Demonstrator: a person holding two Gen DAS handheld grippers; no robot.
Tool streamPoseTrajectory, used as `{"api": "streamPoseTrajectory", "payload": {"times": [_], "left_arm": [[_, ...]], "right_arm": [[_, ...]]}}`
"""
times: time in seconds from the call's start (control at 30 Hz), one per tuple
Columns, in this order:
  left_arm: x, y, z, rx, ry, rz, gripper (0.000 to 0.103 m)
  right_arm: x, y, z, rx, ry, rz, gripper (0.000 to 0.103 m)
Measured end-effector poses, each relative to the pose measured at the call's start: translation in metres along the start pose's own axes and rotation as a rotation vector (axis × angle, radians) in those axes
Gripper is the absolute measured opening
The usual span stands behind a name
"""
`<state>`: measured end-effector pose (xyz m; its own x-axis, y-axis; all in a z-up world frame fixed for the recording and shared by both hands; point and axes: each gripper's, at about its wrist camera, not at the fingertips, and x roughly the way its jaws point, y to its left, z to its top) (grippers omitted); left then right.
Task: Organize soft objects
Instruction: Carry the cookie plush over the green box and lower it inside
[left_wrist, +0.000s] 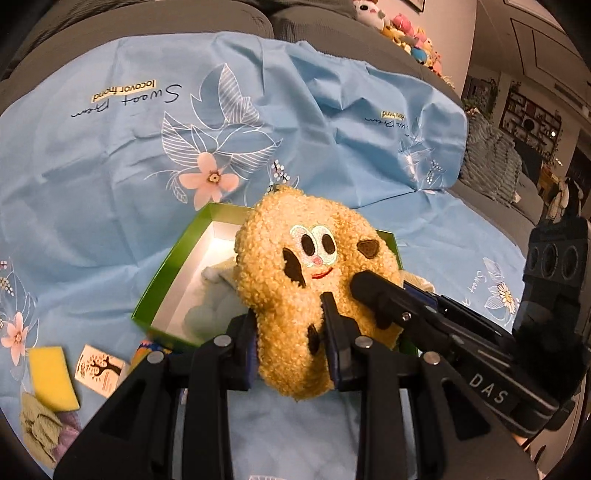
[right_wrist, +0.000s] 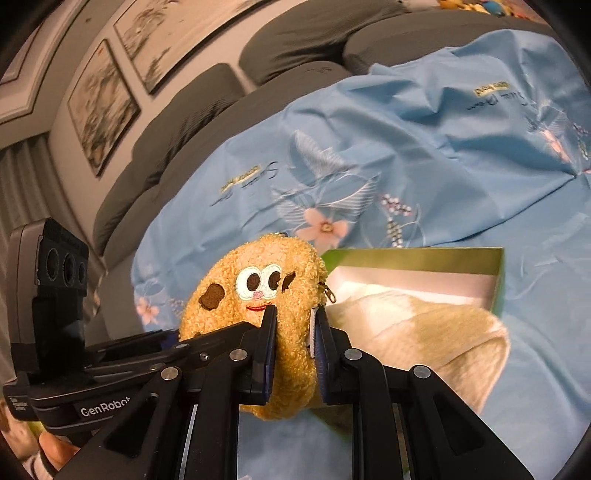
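Gripping the plush (left_wrist: 295, 280) from both sides, you have the left gripper (left_wrist: 291, 332) pinched on its lower lobe and the right gripper (right_wrist: 295, 343) clamped on the edge beside its zipper (right_wrist: 330, 293). In the left view the right gripper (left_wrist: 373, 291) comes in from the right and bites the same toy just past your left fingertips; in the right view the left gripper (right_wrist: 207, 339) reaches in from the left.

Just beyond both sets of fingers, the plush hangs above the near end of the green box (left_wrist: 192, 236), clear of the blue sheet (left_wrist: 110, 166). It is not in the box yet.

As for progress, the job looks partly done. A pale blue soft thing (left_wrist: 207, 306) already lies in the box, and a cream towel (right_wrist: 424, 325) spills over its near edge, to the right of your right gripper. Left over, down and to the left of your left gripper, are a yellow sponge (left_wrist: 51, 376), a card (left_wrist: 99, 369) and some crumpled cloths (left_wrist: 40, 424).

The plush faces back toward you, face upright. Its long axis runs from your fingertips up and away, with the loop (right_wrist: 279, 233) at the far top end. Whether it will fit beside what is already in the box, I cannot tell.
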<state>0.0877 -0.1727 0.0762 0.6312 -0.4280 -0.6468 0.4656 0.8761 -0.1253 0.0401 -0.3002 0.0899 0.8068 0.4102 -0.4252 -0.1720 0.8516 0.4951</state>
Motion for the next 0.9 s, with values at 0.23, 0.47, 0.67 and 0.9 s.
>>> {"api": "streamPoseTrajectory", "payload": {"times": [0.23,0.47,0.67,0.9], "left_arm": [[0.024,0.0,0.009,0.005,0.038,0.044,0.027],[0.044,0.007,0.009,-0.002,0.101,0.045,0.027],[0.049,0.009,0.008,-0.001,0.118,0.062,0.03],[0.055,0.014,0.008,-0.015,0.127,0.084,0.041]], "right_arm": [[0.013,-0.025,0.002,0.067,0.008,-0.024,0.02],[0.028,-0.036,0.0,0.093,0.064,-0.075,0.02],[0.034,-0.041,-0.003,0.107,0.097,-0.104,0.02],[0.037,-0.043,-0.005,0.1,0.119,-0.15,0.02]]}}
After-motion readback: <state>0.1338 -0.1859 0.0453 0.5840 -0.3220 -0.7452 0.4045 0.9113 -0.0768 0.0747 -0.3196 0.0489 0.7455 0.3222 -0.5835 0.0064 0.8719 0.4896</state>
